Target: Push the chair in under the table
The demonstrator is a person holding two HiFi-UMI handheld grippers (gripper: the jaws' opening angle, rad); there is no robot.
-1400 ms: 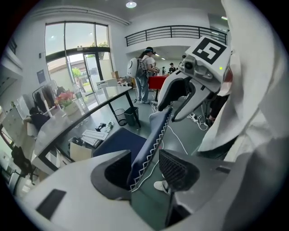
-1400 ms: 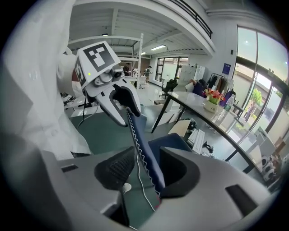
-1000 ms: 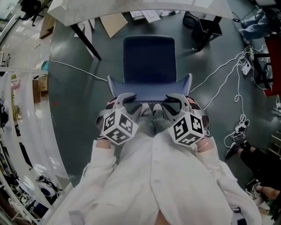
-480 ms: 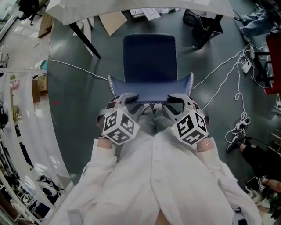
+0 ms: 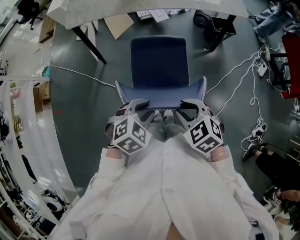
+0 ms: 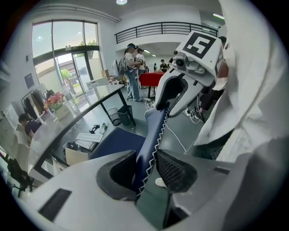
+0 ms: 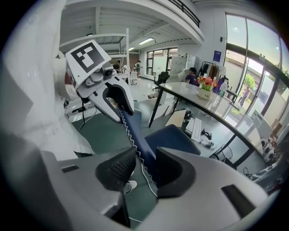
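Left gripper: the jaws have just been closing and now stand partly apart, pinching the top edge of the chair's backrest. We see the blue fabric, with its white zigzag stitching, filling the gap between the two pads.

Right gripper: the jaws stand at a similar width and pinch the same backrest near its other end. The ribbed pad lies against the stitched edge.

The chair stands on the dark floor, its seat pointing toward the table. The front edge of the seat is near the table's edge but not beneath it.

View differences:
- Only the head view shows both grippers side by side on the backrest, the person's white sleeves and the cables on the floor to the right of the chair.
- Only the gripper views show pad contact (the head view hides it beneath the marker cubes).
- The left gripper view alone shows people standing in the background.
- The right gripper view alone shows flowers on the tabletop.
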